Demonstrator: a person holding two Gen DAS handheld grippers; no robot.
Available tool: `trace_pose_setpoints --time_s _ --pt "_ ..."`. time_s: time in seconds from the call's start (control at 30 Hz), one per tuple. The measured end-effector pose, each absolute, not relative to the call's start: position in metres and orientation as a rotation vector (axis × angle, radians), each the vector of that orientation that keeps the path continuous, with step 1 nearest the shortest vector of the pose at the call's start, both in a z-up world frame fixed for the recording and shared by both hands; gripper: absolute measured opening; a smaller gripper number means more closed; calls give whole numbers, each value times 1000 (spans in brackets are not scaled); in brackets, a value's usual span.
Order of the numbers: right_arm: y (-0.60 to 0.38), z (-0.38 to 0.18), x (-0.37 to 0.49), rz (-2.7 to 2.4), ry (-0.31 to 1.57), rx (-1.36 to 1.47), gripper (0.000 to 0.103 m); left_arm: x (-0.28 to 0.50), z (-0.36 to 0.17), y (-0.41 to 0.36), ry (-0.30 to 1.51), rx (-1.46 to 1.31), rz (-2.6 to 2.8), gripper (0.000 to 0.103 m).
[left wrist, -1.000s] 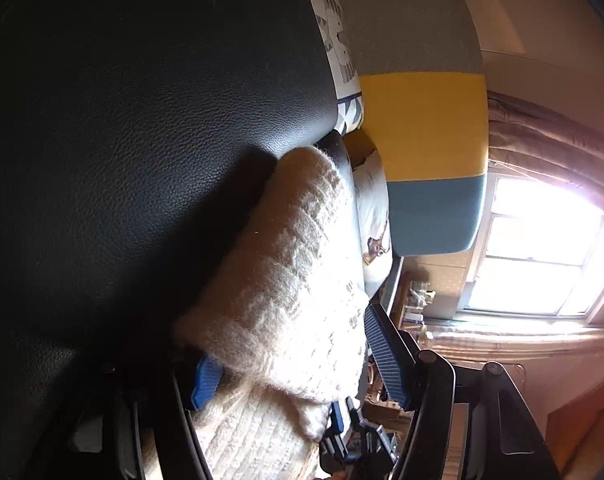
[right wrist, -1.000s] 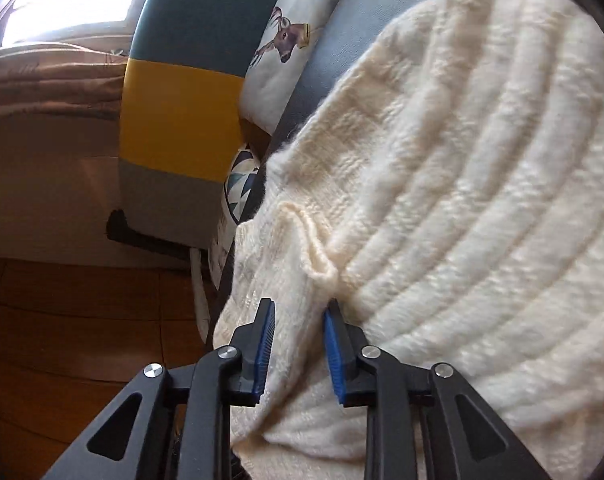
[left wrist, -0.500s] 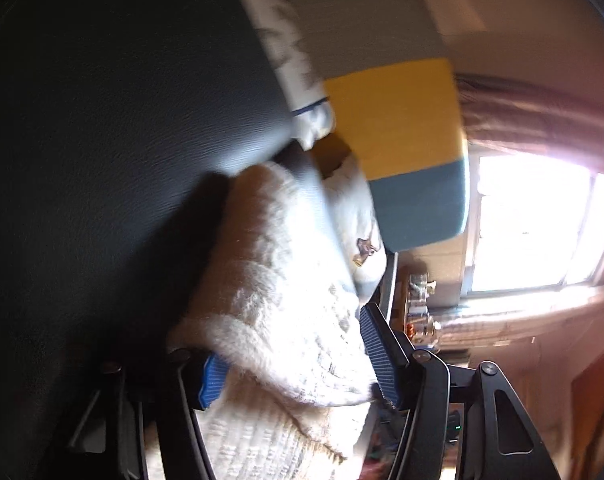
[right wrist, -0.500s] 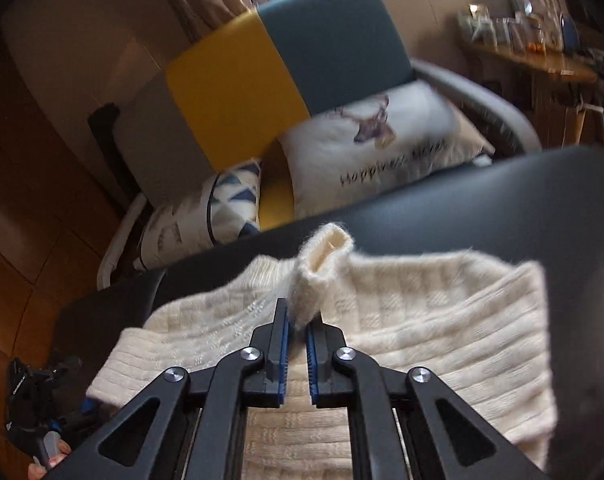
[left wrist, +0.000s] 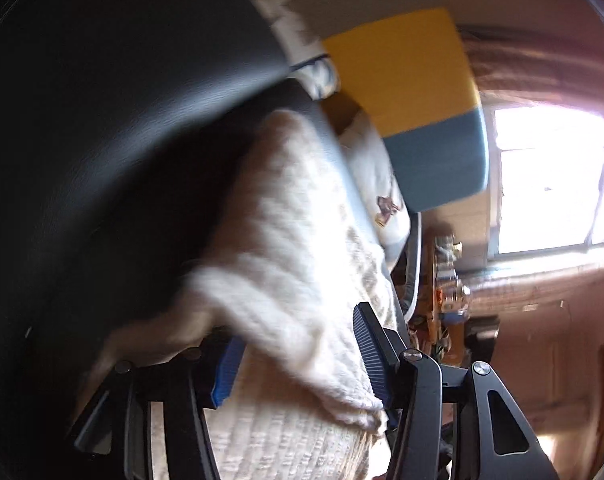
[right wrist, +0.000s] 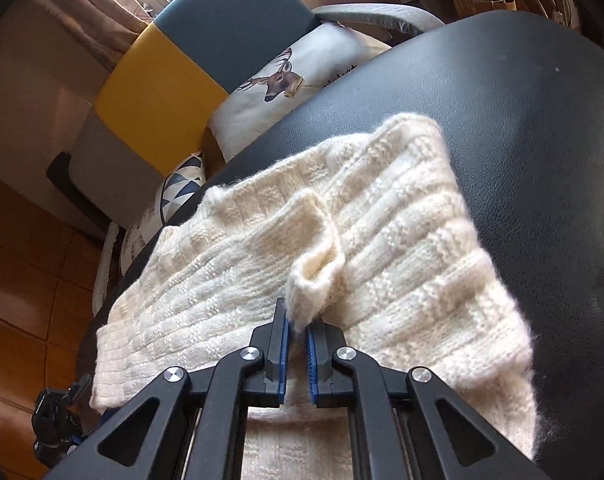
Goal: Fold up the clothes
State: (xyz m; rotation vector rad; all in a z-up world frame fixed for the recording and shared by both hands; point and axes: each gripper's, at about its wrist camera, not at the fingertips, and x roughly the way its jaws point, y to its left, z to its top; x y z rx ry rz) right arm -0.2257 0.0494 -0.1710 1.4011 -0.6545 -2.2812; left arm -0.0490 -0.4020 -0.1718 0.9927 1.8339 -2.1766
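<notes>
A cream knitted sweater (right wrist: 401, 248) lies partly folded on a black leather seat (right wrist: 521, 120). My right gripper (right wrist: 296, 322) is shut on the sweater's sleeve cuff (right wrist: 313, 276), which stands up just beyond the blue pads. In the left wrist view a thick folded edge of the sweater (left wrist: 302, 280) fills the gap of my left gripper (left wrist: 298, 348). Its jaws are closing, and both blue pads bear on the knit. In the right wrist view the left gripper (right wrist: 58, 420) shows at the sweater's near left corner. The picture from the left wrist is blurred.
Behind the seat stands an armchair (right wrist: 158, 76) in yellow, teal and grey, with a deer cushion (right wrist: 286, 80) and a triangle-patterned cushion (right wrist: 178, 192). Wooden floor (right wrist: 18, 264) lies on the left. A bright window (left wrist: 549, 176) and a cluttered table (left wrist: 445, 280) are beyond.
My right gripper shut on the sleeve cuff and swung round with it over the sweater. The left gripper's jaws narrowed on the folded edge and shifted, and its view blurred.
</notes>
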Motion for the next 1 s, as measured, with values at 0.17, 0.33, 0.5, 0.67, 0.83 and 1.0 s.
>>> trace_pose_setpoints --time_s 0.17,0.33,0.5,0.67,0.83,1.0 --pt "50 -162 -223 -2259 -691 1355 6 -27 -185 -416 2001 886 -2072 57" --pt "37 -130 -220 -2239 -642 1272 6 -18 -192 -421 2090 821 -2009 60" --pt "39 -101 -217 -2251 -612 1200 6 -12 -182 -426 2121 666 -2001 61" --pt "53 -146 -214 -2186 -675 1360 6 -7 -186 -424 2021 726 -2023 41" --pt "72 -190 -207 -2070 -934 1397 11 7 -210 -427 2064 743 -1957 22" --pt "86 -193 -210 -2050 -1105 1344 20 9 -215 -430 2201 726 -1898 42"
